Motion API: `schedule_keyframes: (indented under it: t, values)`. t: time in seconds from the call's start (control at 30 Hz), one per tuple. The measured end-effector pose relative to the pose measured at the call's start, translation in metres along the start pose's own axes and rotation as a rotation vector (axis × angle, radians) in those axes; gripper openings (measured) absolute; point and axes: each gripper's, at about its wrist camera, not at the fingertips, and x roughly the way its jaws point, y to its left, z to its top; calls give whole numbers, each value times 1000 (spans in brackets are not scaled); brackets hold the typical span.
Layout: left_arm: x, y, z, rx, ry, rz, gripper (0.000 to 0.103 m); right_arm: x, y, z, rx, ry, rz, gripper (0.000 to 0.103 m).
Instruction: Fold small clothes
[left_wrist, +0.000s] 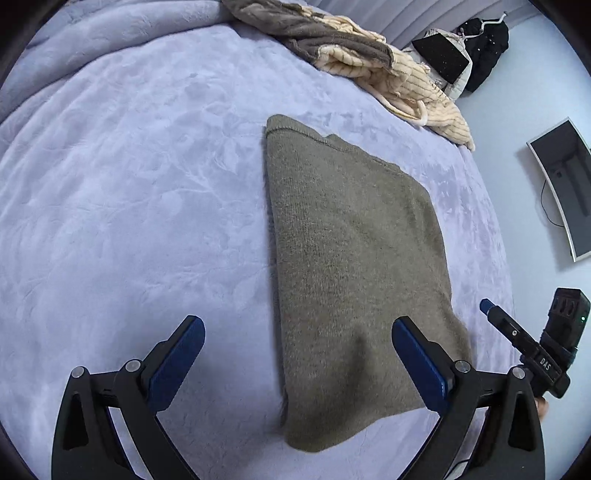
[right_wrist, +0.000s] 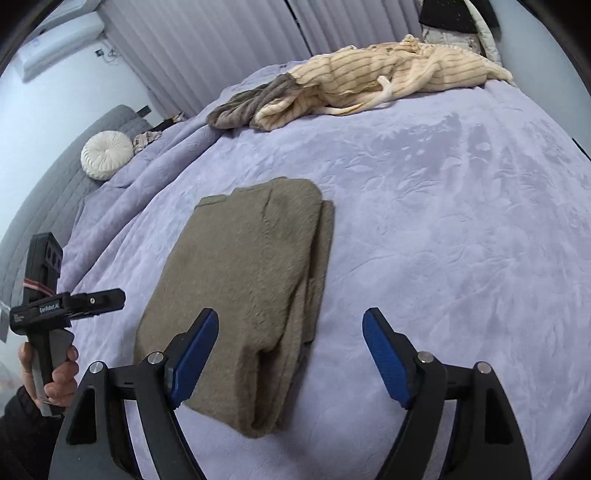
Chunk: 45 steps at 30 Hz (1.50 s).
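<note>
An olive-grey knitted garment (left_wrist: 351, 240) lies folded into a long rectangle on the lavender blanket (left_wrist: 129, 184). My left gripper (left_wrist: 297, 325) hovers over its near end, open, with nothing between its blue pads; one pad is over the blanket, the other over the cloth. In the right wrist view the same garment (right_wrist: 243, 280) shows stacked layers along its right edge. My right gripper (right_wrist: 291, 317) is open above its near right corner and holds nothing. Each gripper appears in the other's view: the right gripper (left_wrist: 487, 307) at the far right, the left gripper (right_wrist: 110, 297) at the left, held by a hand (right_wrist: 55, 373).
A heap of cream striped and grey clothes (right_wrist: 369, 81) lies along the bed's far edge. A round white cushion (right_wrist: 107, 155) rests by the grey padded headboard. Beyond the bed's right edge are a flat screen-like panel (left_wrist: 565, 184) and a dark garment on a hanger (left_wrist: 484, 48).
</note>
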Motion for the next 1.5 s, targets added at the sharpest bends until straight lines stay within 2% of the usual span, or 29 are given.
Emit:
schedule_keyframes:
  t: [0.1, 0.2, 0.3, 0.37, 0.43, 0.5, 0.57, 0.7, 1.03, 1.2, 1.5]
  values:
    - [27, 1, 10, -45, 65, -79, 102, 29, -11, 13, 72, 72, 89, 83]
    - [52, -7, 11, -53, 112, -122, 102, 60, -12, 15, 103, 146, 131, 83]
    - [67, -19, 6, -18, 137, -144, 102, 86, -6, 10, 112, 210, 198, 83]
    - [78, -28, 3, 26, 145, -118, 102, 104, 2, 6, 98, 251, 213, 83]
    - [87, -34, 3, 57, 145, -91, 102, 114, 8, 5, 80, 241, 194, 83]
    - [88, -40, 5, 66, 131, -67, 99, 118, 11, 8, 90, 232, 198, 77]
    - [85, -49, 4, 107, 111, -40, 89, 117, 17, 8, 60, 229, 197, 60]
    - [75, -60, 2, 145, 68, -7, 73, 108, 31, 11, -18, 207, 146, 46]
    - [58, -85, 2, 252, 10, 101, 57, 89, 62, 12, -180, 154, 1, 41]
    - [47, -91, -2, 281, -6, 121, 51, 74, 74, 12, -216, 125, -24, 38]
    - [4, -92, -31, 312, -30, 126, 51, 37, 102, -6, -237, 93, -12, 37]
